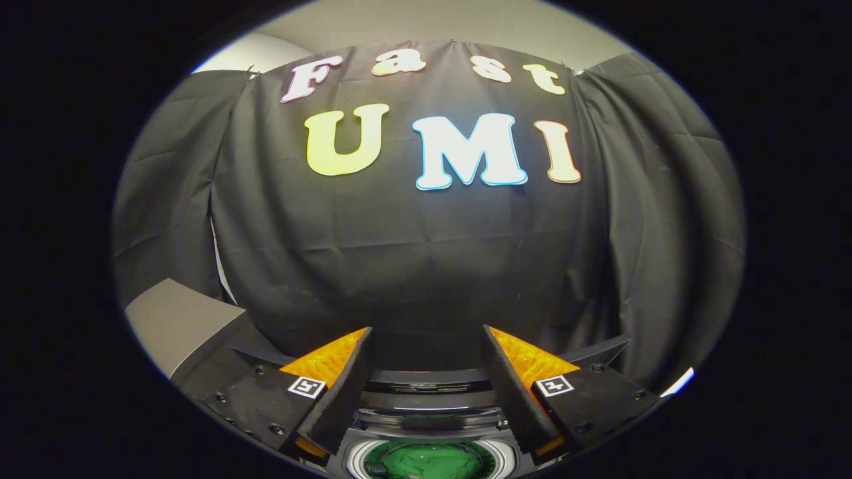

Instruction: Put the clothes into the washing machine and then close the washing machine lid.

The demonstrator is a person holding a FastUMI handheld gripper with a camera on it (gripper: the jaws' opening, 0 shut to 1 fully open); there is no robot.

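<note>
The gripper [426, 339] hangs with its fingers [346, 386] spread wide and nothing between them; each carries a small square coded marker, with no readable writing. Below and between the fingers sits the washing machine [429, 426], its round opening showing green clothes [429, 462] inside the drum. Beyond hangs the black cloth wall [426, 266].

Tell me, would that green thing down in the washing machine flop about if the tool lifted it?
Probably. The green clothes lie crumpled in the washing machine, so they look soft and would likely droop and drape. They seem light and unlikely to roll. The tool is open above, holding nothing.
</note>
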